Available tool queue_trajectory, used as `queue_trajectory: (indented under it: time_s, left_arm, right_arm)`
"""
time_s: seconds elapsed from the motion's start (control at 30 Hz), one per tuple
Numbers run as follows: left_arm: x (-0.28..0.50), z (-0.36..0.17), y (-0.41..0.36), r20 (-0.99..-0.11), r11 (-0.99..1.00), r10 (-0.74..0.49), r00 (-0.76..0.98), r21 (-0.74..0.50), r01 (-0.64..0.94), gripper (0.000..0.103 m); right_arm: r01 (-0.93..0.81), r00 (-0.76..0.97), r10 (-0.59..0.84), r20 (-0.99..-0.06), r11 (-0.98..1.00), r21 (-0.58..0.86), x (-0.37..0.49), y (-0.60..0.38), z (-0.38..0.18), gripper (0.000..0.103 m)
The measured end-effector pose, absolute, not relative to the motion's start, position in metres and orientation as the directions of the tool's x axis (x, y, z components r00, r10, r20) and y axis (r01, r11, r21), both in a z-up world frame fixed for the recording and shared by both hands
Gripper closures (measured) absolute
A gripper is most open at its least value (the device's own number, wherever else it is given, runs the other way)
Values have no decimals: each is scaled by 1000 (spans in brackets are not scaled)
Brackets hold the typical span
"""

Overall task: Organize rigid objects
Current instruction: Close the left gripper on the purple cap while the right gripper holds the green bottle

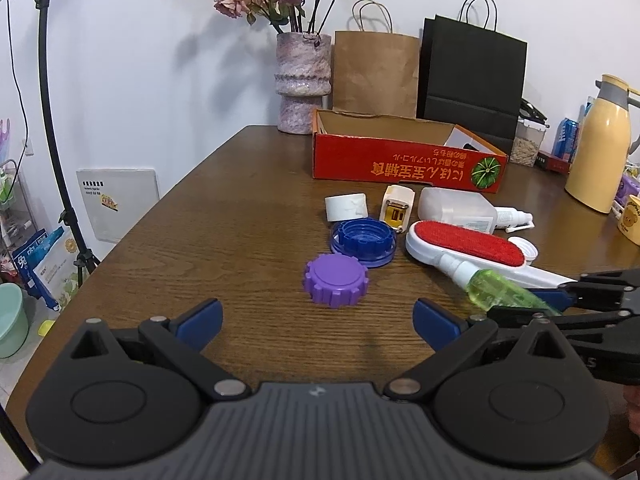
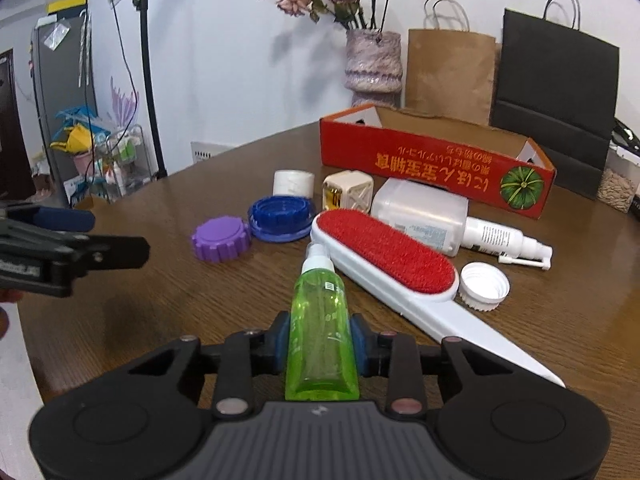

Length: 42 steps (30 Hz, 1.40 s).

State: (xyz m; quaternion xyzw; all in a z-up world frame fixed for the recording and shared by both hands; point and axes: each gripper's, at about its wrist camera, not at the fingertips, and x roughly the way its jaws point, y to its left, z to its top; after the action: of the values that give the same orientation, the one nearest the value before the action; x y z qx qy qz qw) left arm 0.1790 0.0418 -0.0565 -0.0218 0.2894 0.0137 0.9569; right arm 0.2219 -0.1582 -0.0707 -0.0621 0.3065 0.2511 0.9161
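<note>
Right wrist view, right tool (image 2: 320,340) clamped on the green spray bottle (image 2: 320,320) near the desk's (image 2: 160,304) front edge, nozzle touching the red lint brush (image 2: 384,254), left tool (image 1: 318,318) spread wide and empty behind the purple cap (image 1: 336,280), red box (image 2: 436,160) toward the far edge.

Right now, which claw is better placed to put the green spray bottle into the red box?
Right. The right claw is already shut on the green spray bottle, facing the red box. The left claw is open with nothing in it.
</note>
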Motion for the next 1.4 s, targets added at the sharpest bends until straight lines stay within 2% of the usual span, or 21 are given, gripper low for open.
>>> queue_trajectory:
  time_s: [0.3, 0.97, 1.2, 1.4]
  left_arm:
    - [209, -62, 41, -585, 998, 27, 810, -23, -50, 0]
    - [262, -84, 34, -637, 998, 54, 769, 1, -69, 1]
    - [270, -90, 31, -658, 998, 55, 751, 4, -70, 18]
    - [272, -91, 30, -657, 998, 50, 752, 4, -63, 25]
  right_arm:
    - [-493, 713, 445, -542, 868, 63, 228, -165, -60, 73]
    - [-442, 754, 414, -511, 894, 72, 258, -180, -58, 72]
    - [-437, 757, 412, -507, 896, 76, 261, -182, -58, 73]
    - [-429, 760, 406, -508, 900, 78, 262, -183, -58, 73]
